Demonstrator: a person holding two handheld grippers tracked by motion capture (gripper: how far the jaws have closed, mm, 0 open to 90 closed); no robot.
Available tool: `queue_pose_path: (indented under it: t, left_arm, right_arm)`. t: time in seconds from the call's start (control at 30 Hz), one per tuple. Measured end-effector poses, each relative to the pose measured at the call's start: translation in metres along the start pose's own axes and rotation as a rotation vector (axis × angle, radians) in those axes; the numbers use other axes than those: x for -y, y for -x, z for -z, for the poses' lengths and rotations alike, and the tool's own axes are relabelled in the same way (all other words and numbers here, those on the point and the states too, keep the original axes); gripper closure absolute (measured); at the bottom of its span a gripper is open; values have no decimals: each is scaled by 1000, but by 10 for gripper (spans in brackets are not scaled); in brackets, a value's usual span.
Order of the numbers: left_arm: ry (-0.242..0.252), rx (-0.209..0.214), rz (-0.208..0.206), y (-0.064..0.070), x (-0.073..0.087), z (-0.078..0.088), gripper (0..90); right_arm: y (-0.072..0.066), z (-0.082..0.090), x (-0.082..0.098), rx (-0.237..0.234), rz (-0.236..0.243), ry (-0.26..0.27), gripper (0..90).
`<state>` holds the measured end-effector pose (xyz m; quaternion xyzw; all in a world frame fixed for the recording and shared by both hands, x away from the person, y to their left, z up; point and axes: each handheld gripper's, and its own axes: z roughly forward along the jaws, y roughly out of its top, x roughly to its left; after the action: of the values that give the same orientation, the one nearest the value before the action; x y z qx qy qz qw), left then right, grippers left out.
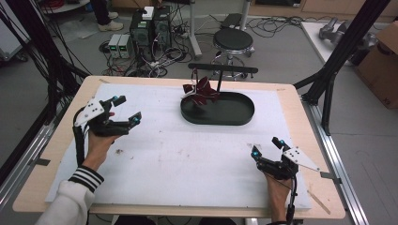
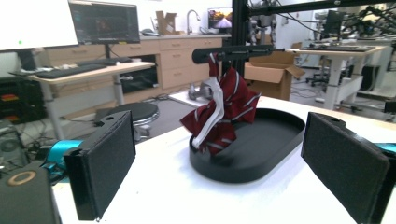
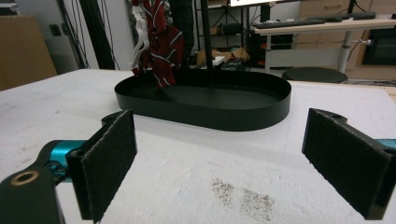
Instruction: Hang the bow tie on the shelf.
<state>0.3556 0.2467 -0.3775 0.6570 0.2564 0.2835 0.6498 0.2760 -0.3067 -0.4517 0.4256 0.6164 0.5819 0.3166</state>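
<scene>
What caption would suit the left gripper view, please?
Open left tool faces a red striped cloth hanging from a rack over a black tray.

The left gripper [image 1: 126, 109] is black with a grey triangular plate, teal joints and a black cable; at seven o'clock, a white sleeve [image 1: 70, 199] has a striped cuff.

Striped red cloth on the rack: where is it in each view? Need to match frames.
High view: the striped red cloth hangs above centre, over the left end of the black oval tray.
Left gripper view: centre, draped from the black crossbar into the tray's left end.
Right gripper view: top, left of centre, over the tray's left end.
Shared landmark: the black oval tray.
</scene>
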Motion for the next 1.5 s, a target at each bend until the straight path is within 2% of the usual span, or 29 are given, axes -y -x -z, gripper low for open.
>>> queue_pose_path:
  t: [0.13,0.2,0.27,0.33,0.4,0.53,0.57,0.6,0.67,0.7,0.73,0.83,1.03,1.5]
  left_arm:
    - [7,-23,11,4,17,11,104]
    - [39,-41,11,6,23,17,105]
    - [47,-71,0,7,27,21,105]
    - [52,-68,11,7,31,23,105]
    - [46,-87,10,6,36,27,103]
    - [82,-136,26,5,46,35,103]
    - [72,-160,17,5,52,37,103]
    - [58,-167,18,5,58,37,103]
    - [9,-167,55,5,77,37,103]
    - [-7,-190,60,6,74,38,108]
    - [17,-193,64,6,76,39,107]
    - [22,-179,88,4,77,40,110]
    - [21,-170,74,5,77,40,110]
    - [25,-174,76,5,77,40,109]
  right_arm:
    - [0,0,0,3,1,3,92]
    - [0,0,0,-1,0,1,92]
    - [0,1,0,2,3,4,92]
    - [-1,1,0,1,5,5,92]
    - [-1,1,0,2,5,6,92]
    - [-1,1,0,-1,4,8,92]
    - [-1,1,0,2,10,13,92]
    - [-1,1,0,2,6,10,92]
    - [-1,1,0,3,7,8,92]
    - [-1,1,1,3,15,10,91]
    - [-1,1,1,5,18,9,91]
    - [-2,1,0,10,18,9,92]
    - [-2,1,1,15,17,10,91]
    - [-2,1,1,15,11,10,91]
